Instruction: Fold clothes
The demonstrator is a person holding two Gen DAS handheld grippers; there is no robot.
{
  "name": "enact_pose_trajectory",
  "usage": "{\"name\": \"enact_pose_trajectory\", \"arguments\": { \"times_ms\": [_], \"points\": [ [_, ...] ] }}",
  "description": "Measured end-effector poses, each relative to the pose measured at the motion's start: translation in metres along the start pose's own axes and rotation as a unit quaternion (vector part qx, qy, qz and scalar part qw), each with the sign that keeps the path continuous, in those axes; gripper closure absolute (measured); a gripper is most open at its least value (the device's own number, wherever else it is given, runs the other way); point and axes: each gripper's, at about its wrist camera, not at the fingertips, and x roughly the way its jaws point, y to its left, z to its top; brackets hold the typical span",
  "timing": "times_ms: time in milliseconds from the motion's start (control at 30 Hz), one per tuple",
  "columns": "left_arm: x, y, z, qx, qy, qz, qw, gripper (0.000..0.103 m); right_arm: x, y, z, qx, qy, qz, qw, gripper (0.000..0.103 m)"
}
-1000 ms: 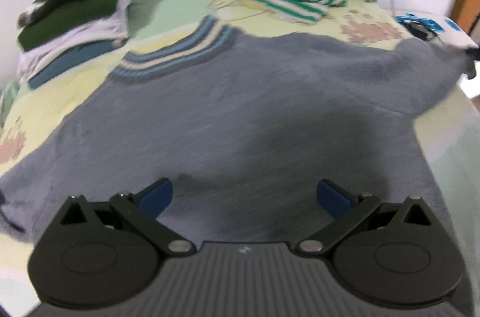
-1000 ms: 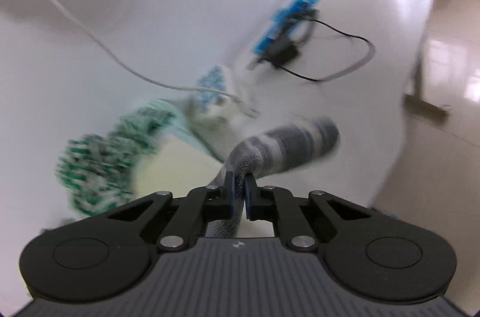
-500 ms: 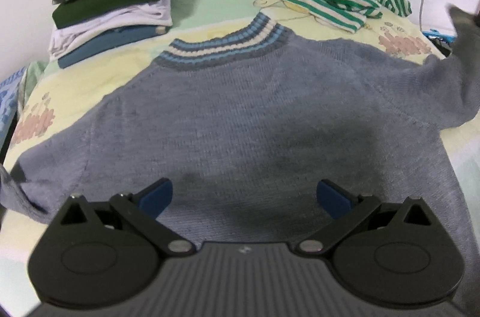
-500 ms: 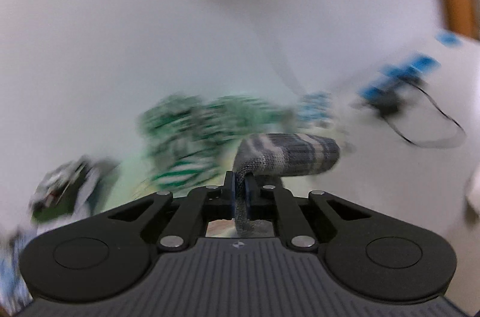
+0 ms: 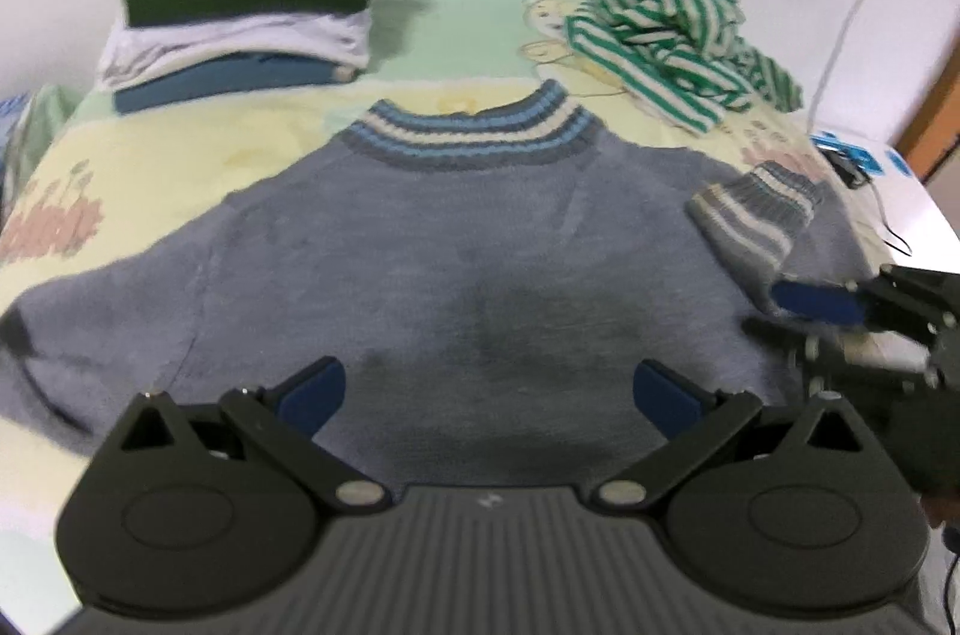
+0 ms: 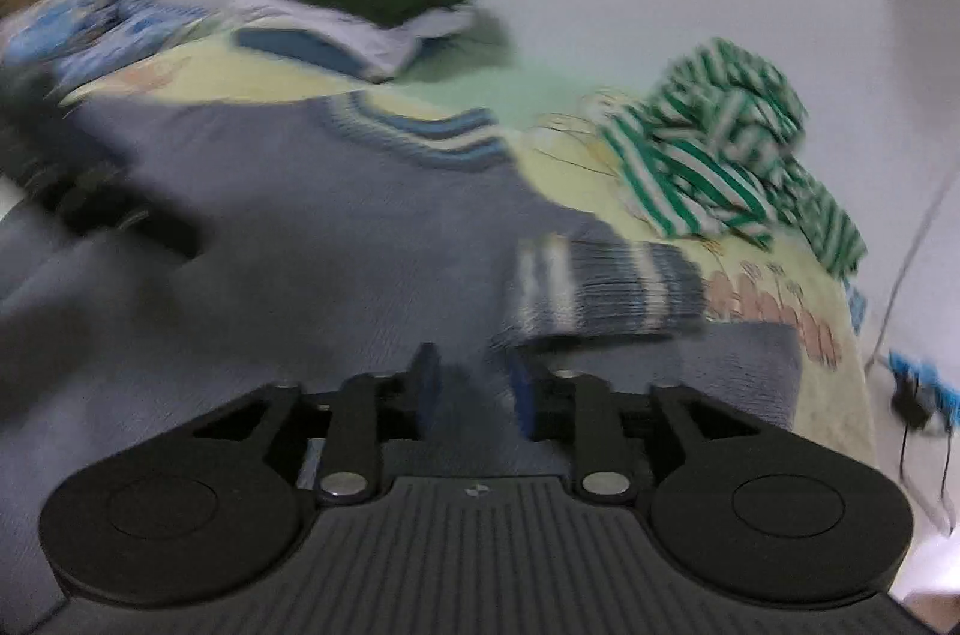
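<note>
Your right wrist view is smeared, so the stack of folded clothes [image 6: 366, 11] shows only as blurred bands. The grey sweater [image 5: 456, 275] runs under your left gripper [image 5: 489, 386], hem hidden. Its left sleeve end is perhaps cut off at the frame edge.

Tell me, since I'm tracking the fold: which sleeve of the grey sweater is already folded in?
The sleeve beside the right tool: its striped cuff lies on the grey sweater. The other sleeve is spread outward.
</note>
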Motion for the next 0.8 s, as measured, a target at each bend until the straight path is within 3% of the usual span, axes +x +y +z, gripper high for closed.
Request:
{"name": "enact_pose_trajectory", "arguments": {
  "times_ms": [67, 133, 233, 333, 467, 533, 567, 600, 633, 700, 767, 800],
  "points": [
    [0.003, -0.010, 0.006, 0.021, -0.007, -0.019, 0.9996, 0.001, -0.022, -0.002, -0.005, 0.010, -0.016, -0.005, 1.000, 0.068],
    [0.007, -0.027, 0.015, 0.045, -0.017, -0.047, 0.9978, 0.001, -0.042, -0.012, -0.012, 0.058, -0.022, -0.034, 0.998, 0.059],
    [0.022, -0.064, 0.032, 0.079, -0.040, -0.070, 0.9935, 0.001, -0.056, -0.032, -0.028, 0.145, 0.012, -0.063, 0.987, 0.057],
    [0.049, -0.105, 0.046, 0.121, -0.051, -0.070, 0.9888, 0.001, -0.071, -0.034, -0.046, 0.180, 0.021, -0.075, 0.981, 0.058],
    [0.088, -0.140, 0.061, 0.137, -0.043, -0.066, 0.9874, 0.002, -0.081, -0.025, -0.059, 0.180, 0.019, -0.077, 0.980, 0.058],
    [0.103, -0.146, 0.068, 0.131, -0.036, -0.057, 0.9890, 0.020, -0.083, -0.022, -0.064, 0.181, 0.016, -0.081, 0.980, 0.058],
    [0.107, -0.146, 0.072, 0.122, -0.027, -0.063, 0.9902, 0.043, -0.080, -0.022, -0.066, 0.187, 0.016, -0.077, 0.979, 0.058],
    [0.109, -0.143, 0.075, 0.107, -0.021, -0.070, 0.9916, 0.056, -0.079, -0.024, -0.067, 0.193, 0.015, -0.072, 0.979, 0.058],
    [0.107, -0.139, 0.076, 0.091, -0.023, -0.074, 0.9929, 0.058, -0.079, -0.026, -0.069, 0.199, 0.014, -0.066, 0.978, 0.058],
    [0.100, -0.133, 0.078, 0.076, -0.034, -0.070, 0.9940, 0.076, -0.077, -0.031, -0.073, 0.211, 0.012, -0.054, 0.976, 0.058],
    [0.089, -0.127, 0.079, 0.071, -0.048, -0.056, 0.9947, 0.086, -0.074, -0.039, -0.075, 0.227, 0.012, -0.042, 0.973, 0.058],
    [0.081, -0.122, 0.079, 0.065, -0.056, -0.052, 0.9950, 0.096, -0.074, -0.043, -0.076, 0.239, 0.010, -0.035, 0.970, 0.058]
  ]
}}
